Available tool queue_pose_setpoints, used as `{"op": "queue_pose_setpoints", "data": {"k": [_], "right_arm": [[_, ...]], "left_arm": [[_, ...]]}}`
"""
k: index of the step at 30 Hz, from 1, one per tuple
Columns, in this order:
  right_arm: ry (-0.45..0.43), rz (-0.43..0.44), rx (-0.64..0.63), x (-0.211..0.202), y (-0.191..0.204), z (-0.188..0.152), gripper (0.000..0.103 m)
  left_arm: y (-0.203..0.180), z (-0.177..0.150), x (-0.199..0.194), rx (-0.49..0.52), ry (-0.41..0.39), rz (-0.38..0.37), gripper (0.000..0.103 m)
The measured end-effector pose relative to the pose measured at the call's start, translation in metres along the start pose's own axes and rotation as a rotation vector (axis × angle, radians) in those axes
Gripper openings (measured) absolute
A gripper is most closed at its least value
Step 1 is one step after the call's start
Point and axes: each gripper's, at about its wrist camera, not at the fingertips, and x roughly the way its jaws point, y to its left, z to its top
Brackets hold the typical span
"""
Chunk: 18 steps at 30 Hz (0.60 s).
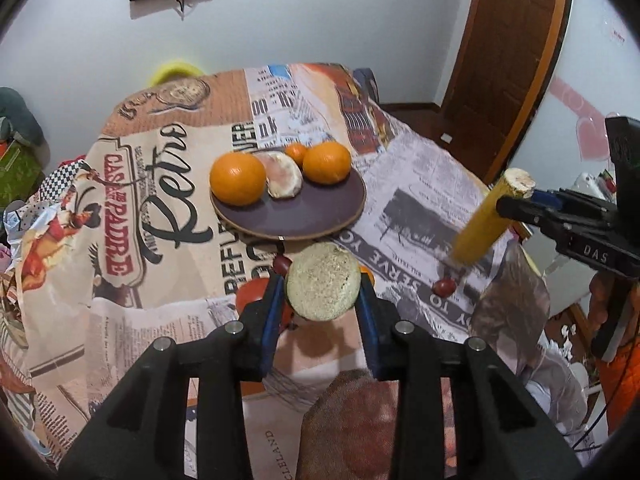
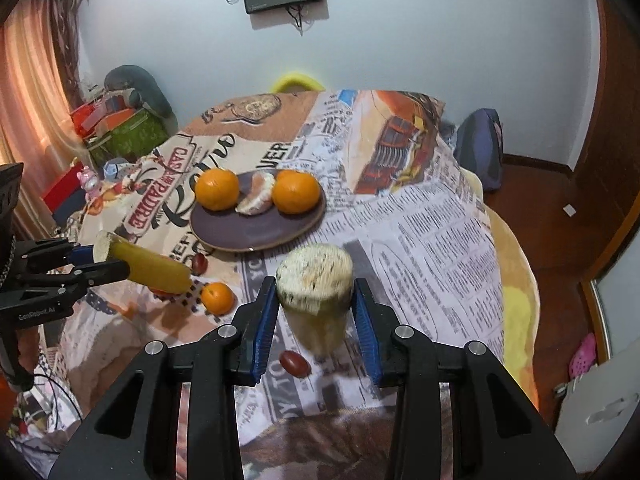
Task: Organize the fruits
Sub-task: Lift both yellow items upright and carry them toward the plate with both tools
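Observation:
A dark plate [image 1: 304, 216] [image 2: 256, 232] on the printed tablecloth holds two large oranges [image 1: 238, 178] [image 1: 326, 162], a small orange [image 1: 296, 153] and a peeled citrus piece [image 1: 282, 174]. My left gripper [image 1: 323, 288] is shut on a piece of corn cob [image 1: 323, 280], cut end toward the camera; from the right wrist view it shows as a yellow cob [image 2: 148, 266]. My right gripper [image 2: 316, 300] is shut on another corn piece [image 2: 314, 280], seen from the left wrist view [image 1: 488, 220], held above the table.
Loose on the cloth: a small orange [image 2: 217, 298], a red tomato [image 1: 252, 294] partly behind my left finger, and dark red dates [image 2: 295, 364] [image 2: 199, 263] [image 1: 443, 287]. A yellow chair [image 2: 296, 80] stands behind the table, boxes [image 2: 128, 136] at left, a door [image 1: 516, 48] at right.

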Motion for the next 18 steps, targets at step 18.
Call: {"op": "queue_pose_setpoints", "data": {"k": [18], "right_arm": [[-0.04,0.057,-0.034,0.019,0.024,0.034,0.034]], "left_arm": [[0.018,0.035,-0.003,-0.054,-0.085,-0.02,0.034]]}}
